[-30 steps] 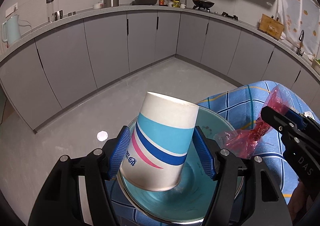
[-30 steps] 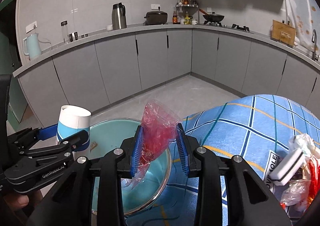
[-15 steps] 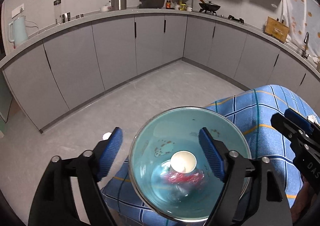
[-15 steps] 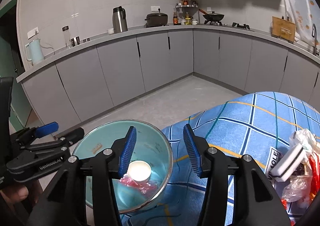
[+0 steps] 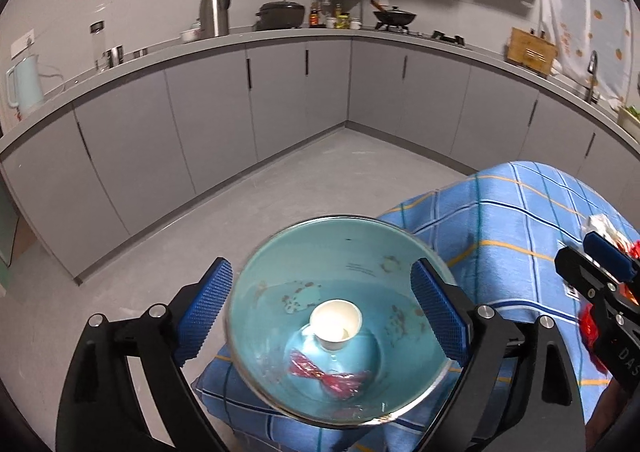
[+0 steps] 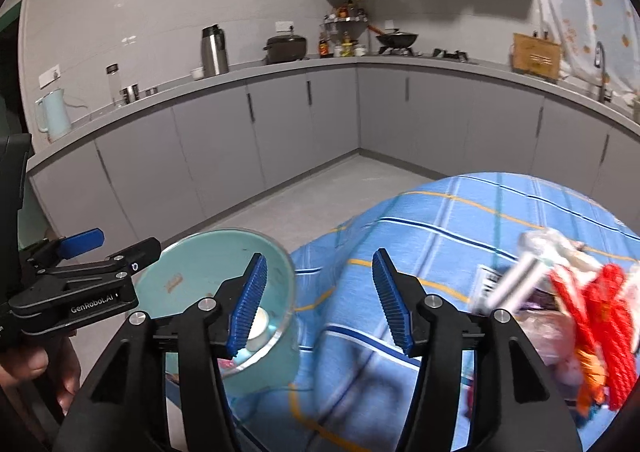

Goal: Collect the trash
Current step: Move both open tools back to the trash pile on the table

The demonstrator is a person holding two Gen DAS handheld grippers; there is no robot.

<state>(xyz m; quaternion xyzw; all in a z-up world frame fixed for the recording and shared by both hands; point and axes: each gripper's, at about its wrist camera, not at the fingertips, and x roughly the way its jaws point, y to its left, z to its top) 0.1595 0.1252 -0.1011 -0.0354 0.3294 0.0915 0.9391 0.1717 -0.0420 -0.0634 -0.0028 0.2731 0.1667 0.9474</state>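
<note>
A teal bin point(image 5: 360, 248) with a metal rim stands at the corner of the blue checked tablecloth point(image 5: 512, 211). Inside it lie a white paper cup point(image 5: 335, 324) and a crumpled red plastic wrapper point(image 5: 328, 372). My left gripper point(image 5: 320, 312) hovers over the bin, its jaws opening wide with nothing held between them. My right gripper point(image 6: 318, 304) is over the cloth just right of the bin point(image 6: 192, 252), jaws opening and empty. A blurred pile of trash point(image 6: 576, 316) with red netting and a white block lies on the cloth at the right.
Grey kitchen cabinets point(image 5: 248, 103) run along the back and right walls, with a kettle, thermos, pots and a wok on the counter. Bare grey floor point(image 5: 280, 187) lies left of and behind the table. A hand point(image 6: 28, 364) holds the left gripper.
The left gripper released the paper cup and the right released the red wrapper; both now lie in the bin. Both jaws widened, and the right gripper swung right toward the trash pile.
</note>
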